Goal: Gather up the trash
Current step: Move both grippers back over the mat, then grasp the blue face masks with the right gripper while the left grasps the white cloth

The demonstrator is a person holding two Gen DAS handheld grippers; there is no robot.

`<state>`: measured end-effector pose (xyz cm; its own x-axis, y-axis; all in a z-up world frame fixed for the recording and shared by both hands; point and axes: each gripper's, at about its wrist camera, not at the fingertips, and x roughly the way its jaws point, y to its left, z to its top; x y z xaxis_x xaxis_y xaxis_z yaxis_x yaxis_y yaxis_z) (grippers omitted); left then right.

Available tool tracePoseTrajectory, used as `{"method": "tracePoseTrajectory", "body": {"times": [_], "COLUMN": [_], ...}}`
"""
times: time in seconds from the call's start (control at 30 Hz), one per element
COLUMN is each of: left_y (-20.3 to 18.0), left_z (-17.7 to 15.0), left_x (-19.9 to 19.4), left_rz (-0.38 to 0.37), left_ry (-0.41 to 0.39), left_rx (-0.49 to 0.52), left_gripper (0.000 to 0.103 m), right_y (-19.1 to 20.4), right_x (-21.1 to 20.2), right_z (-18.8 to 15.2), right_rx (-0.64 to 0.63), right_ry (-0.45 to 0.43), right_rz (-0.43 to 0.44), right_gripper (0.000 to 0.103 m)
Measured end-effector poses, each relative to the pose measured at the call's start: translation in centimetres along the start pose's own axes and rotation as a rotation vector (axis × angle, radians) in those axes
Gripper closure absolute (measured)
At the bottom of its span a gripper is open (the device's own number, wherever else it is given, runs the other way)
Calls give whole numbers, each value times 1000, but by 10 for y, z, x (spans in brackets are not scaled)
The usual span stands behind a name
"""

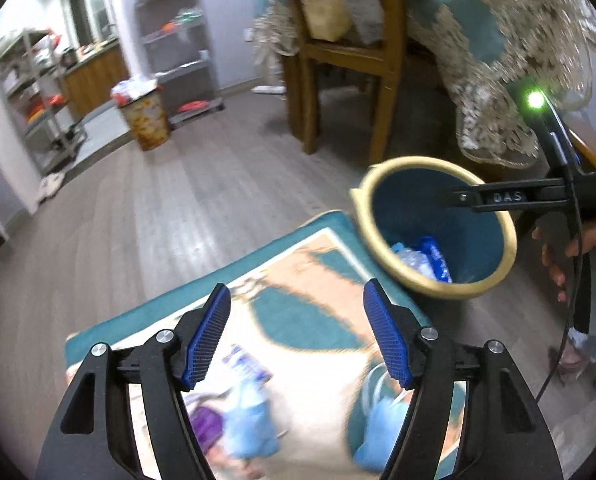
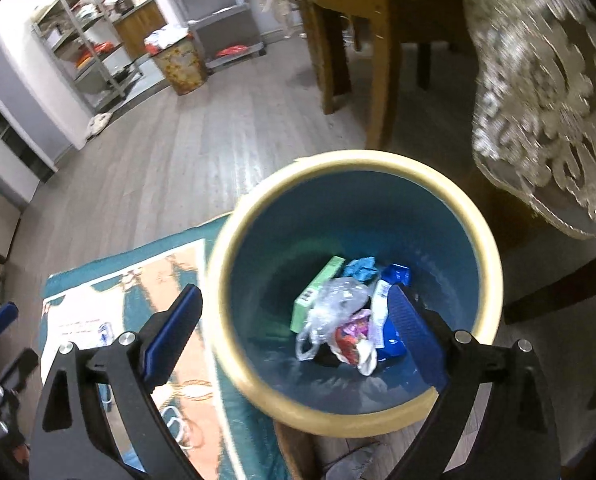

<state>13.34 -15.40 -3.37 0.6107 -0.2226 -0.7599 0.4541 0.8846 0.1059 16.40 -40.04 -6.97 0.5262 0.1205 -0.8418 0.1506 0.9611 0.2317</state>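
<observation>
A blue bin with a cream rim (image 2: 486, 248) stands on the floor at the rug's corner; it also shows in the left wrist view (image 1: 382, 240). Inside lie a green box (image 2: 318, 292), crumpled clear plastic (image 2: 338, 300), blue wrappers (image 2: 390, 332) and a red-pink wrapper (image 2: 350, 336). My right gripper (image 2: 298, 320) is open and empty, right above the bin's mouth; it shows over the bin in the left wrist view (image 1: 454, 196). My left gripper (image 1: 298, 312) is open and empty above the rug, where a light blue bag (image 1: 249, 420), a purple piece (image 1: 205, 424) and another blue bag (image 1: 378, 428) lie.
A teal and cream rug (image 1: 298, 280) covers the near floor. A wooden chair (image 1: 346, 60) and a table with a lace cloth (image 1: 498, 80) stand behind the bin. A patterned bin (image 1: 145, 120) and metal shelves (image 1: 29, 96) stand far left.
</observation>
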Motion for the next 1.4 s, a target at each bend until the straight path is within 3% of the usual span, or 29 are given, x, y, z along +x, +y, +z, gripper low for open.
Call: {"method": "tracePoseTrajectory", "body": {"times": [0.3,0.67,0.9,1.13,1.27,1.37,1.4], "left_y": [84,160,188,206,210,209,209], "left_z": [-47,-96,-119,-123,-125,-125,-125], "left_x": [-47,-46,-34,-34,-31,-28,-27], "left_rz": [102,141,182,182,176,171,169], "left_ry": [-17,30,100,104,117,121,122], "left_rx": [-137,-324,-359,-409,-409,-403,-396], "left_gripper": [30,30,30,30,30,30,30], "right_y": [61,128,167,203,228,243,245], "right_x": [-4,22,49,67,76,88,92], "right_z": [-7,-30,-58,-76,-93,-104,-106], "right_rx": [-109,-231,-352,-395,-419,-438,-442], "right_ry": [6,74,149,217,273,321,336], "right_rz": [21,36,61,118,168,182,183], "right_gripper": [10,9,9,10,17,31,41]}}
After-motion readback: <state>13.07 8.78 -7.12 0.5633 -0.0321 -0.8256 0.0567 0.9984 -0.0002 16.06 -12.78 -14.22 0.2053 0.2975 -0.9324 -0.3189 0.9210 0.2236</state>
